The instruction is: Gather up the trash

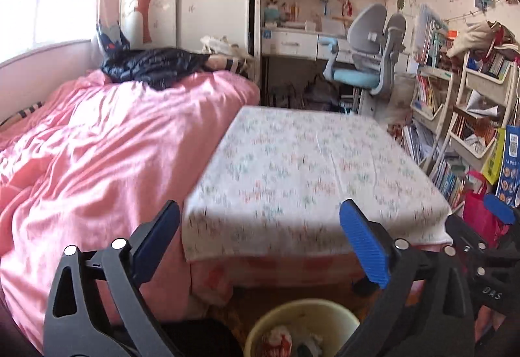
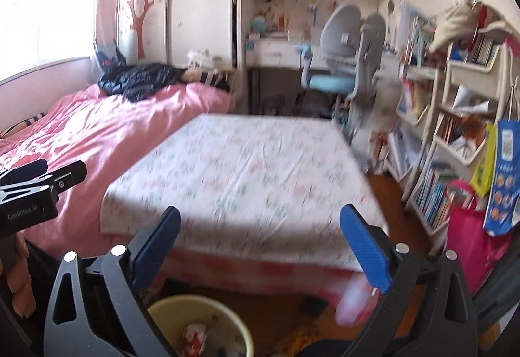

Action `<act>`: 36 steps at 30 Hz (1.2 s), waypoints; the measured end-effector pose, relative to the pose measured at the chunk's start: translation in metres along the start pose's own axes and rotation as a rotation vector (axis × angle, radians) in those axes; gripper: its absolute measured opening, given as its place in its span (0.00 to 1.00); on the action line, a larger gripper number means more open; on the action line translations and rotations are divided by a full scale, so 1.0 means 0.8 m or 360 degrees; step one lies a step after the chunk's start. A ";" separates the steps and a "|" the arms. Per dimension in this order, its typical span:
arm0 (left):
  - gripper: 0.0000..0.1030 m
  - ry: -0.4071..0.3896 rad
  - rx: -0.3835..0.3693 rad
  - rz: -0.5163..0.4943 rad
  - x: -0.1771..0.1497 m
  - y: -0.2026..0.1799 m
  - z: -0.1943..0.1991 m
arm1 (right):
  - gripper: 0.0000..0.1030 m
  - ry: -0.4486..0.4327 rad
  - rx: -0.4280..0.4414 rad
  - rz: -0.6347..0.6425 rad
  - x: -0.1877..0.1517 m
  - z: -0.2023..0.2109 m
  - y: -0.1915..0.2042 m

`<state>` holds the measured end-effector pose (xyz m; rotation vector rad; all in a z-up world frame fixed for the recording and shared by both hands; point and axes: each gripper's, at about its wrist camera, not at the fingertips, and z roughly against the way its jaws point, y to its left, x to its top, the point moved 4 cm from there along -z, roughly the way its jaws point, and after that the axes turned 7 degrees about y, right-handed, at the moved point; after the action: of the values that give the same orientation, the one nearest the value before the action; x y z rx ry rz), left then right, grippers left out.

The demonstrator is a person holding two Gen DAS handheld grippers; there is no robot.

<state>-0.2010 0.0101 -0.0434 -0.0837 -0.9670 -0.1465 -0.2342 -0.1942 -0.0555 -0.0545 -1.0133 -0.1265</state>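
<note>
Below both tools, near me on the wood floor, stands the round yellow bin (image 1: 300, 324) with crumpled wrappers (image 1: 276, 339) inside. My left tool (image 1: 260, 243) and right tool (image 2: 260, 243) are both spread wide, gripping nothing. The cloth-covered worktop (image 1: 308, 162) looks bare, so I judge collecting nearly finished; next I should scan for leftovers.

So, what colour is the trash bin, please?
Pale yellow; the bin shows best in the right wrist view.
</note>
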 end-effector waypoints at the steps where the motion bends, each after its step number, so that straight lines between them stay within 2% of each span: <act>1: 0.93 -0.0017 -0.0004 -0.0014 0.011 -0.001 -0.002 | 0.92 -0.0038 -0.0015 -0.0005 0.009 0.002 -0.001; 4: 0.93 -0.0083 -0.0001 -0.0026 0.046 -0.003 -0.009 | 0.93 -0.0117 -0.0038 -0.0023 0.036 -0.002 -0.008; 9: 0.93 -0.0175 0.0004 0.0053 0.100 0.004 -0.020 | 0.93 -0.0222 -0.0075 0.0028 0.085 -0.015 -0.011; 15: 0.93 -0.0170 0.0052 0.0133 0.136 0.009 -0.055 | 0.93 -0.0289 -0.0132 0.0089 0.116 -0.034 -0.016; 18: 0.93 -0.0148 0.0085 0.0116 0.129 0.007 -0.070 | 0.93 -0.0226 -0.0115 -0.0014 0.112 -0.047 -0.025; 22: 0.93 -0.0018 0.0055 0.0111 0.113 0.000 -0.086 | 0.93 -0.0234 -0.0121 -0.0018 0.110 -0.044 -0.021; 27: 0.93 -0.0034 0.0091 0.0015 0.104 -0.013 -0.086 | 0.93 -0.0212 -0.0126 -0.0015 0.109 -0.042 -0.021; 36: 0.93 -0.0035 0.0090 0.0021 0.099 -0.015 -0.087 | 0.93 -0.0176 -0.0143 -0.0004 0.111 -0.050 -0.019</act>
<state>-0.1023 -0.0177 -0.0174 -0.0397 -0.9918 -0.1063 -0.1564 -0.2205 -0.0014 -0.1435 -1.1181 -0.1727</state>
